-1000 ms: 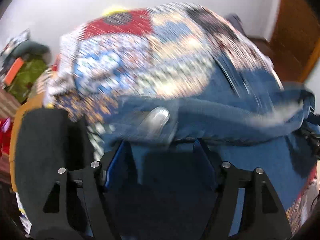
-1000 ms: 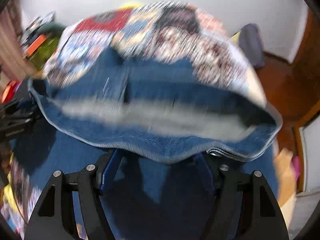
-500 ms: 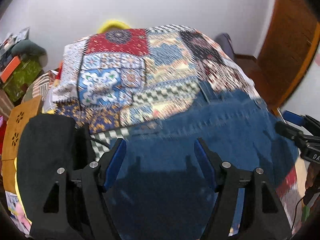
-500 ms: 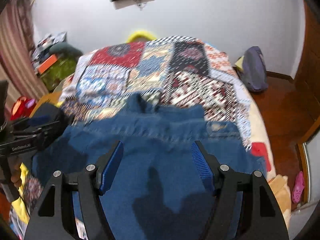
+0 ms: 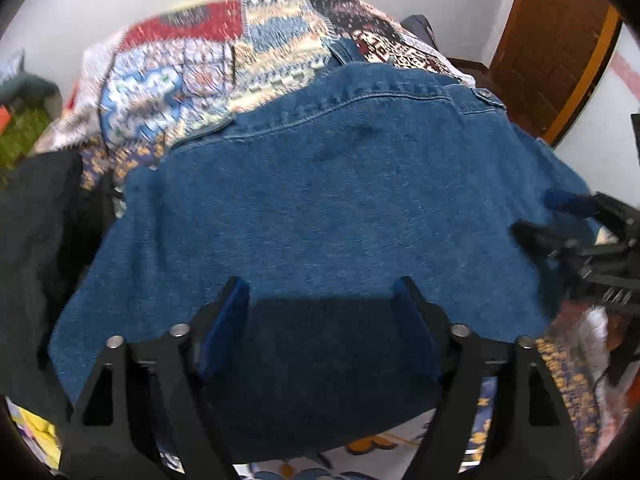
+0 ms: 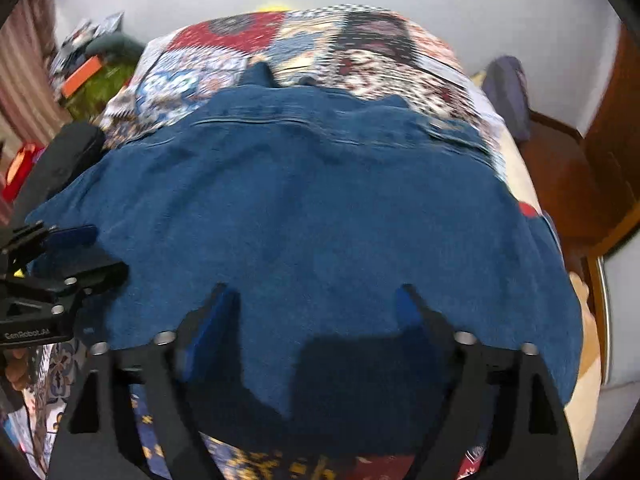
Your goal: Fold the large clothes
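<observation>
A large blue denim garment (image 5: 320,208) lies spread flat on a bed with a patchwork cover (image 5: 192,76); it also fills the right wrist view (image 6: 320,208). My left gripper (image 5: 320,292) is open and empty, just above the garment's near edge. My right gripper (image 6: 316,296) is open and empty too, above the near edge on the other side. Each gripper shows in the other's view: the right one at the right edge (image 5: 568,216), the left one at the left edge (image 6: 72,252).
A black cloth (image 5: 36,232) lies at the bed's left side. A brown wooden door (image 5: 552,40) stands at the right. A dark bag (image 6: 506,92) sits on the floor by the far wall. Clutter (image 6: 88,68) lies at the far left.
One second ago both grippers held the denim edge up and swung it over. They have let go, and the garment now lies flat under both open grippers.
</observation>
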Demonstrator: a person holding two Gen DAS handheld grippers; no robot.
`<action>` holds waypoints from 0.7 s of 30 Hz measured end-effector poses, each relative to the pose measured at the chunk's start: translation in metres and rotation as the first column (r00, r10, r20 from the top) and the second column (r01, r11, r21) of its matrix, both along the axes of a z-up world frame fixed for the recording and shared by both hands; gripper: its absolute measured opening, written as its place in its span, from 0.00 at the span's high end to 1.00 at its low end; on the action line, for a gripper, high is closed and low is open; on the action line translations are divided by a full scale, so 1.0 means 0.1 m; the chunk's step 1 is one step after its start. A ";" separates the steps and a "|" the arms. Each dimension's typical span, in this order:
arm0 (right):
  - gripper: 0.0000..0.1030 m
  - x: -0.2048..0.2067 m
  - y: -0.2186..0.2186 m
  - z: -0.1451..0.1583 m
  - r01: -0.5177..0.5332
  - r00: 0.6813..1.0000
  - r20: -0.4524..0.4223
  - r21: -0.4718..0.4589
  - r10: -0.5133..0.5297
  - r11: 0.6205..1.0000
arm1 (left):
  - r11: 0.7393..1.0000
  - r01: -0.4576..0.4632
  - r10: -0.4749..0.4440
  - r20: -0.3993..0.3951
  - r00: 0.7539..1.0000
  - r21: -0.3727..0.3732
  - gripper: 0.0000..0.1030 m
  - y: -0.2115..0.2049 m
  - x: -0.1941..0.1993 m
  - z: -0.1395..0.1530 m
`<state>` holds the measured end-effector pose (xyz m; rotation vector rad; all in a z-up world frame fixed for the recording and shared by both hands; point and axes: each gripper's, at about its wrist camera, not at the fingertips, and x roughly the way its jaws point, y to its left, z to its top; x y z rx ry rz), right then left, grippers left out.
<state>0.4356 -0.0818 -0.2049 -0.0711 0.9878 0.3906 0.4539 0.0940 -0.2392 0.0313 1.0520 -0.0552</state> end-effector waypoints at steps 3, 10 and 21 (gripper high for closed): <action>0.17 -0.02 -0.24 -0.02 0.057 0.998 0.002 -0.019 -0.057 0.998 | 1.000 0.004 -0.004 0.024 1.000 0.010 0.23 0.03 -0.11 0.00; 0.17 -0.13 -0.76 -0.02 0.134 0.991 0.031 -0.035 -0.133 0.990 | 0.995 -0.092 0.090 0.062 0.994 0.039 0.19 0.33 -0.34 0.06; 0.17 -0.42 -0.95 0.13 0.176 0.984 0.026 -0.048 -0.175 0.983 | 0.980 -0.200 0.201 0.096 0.975 -0.011 0.19 0.54 -0.76 0.30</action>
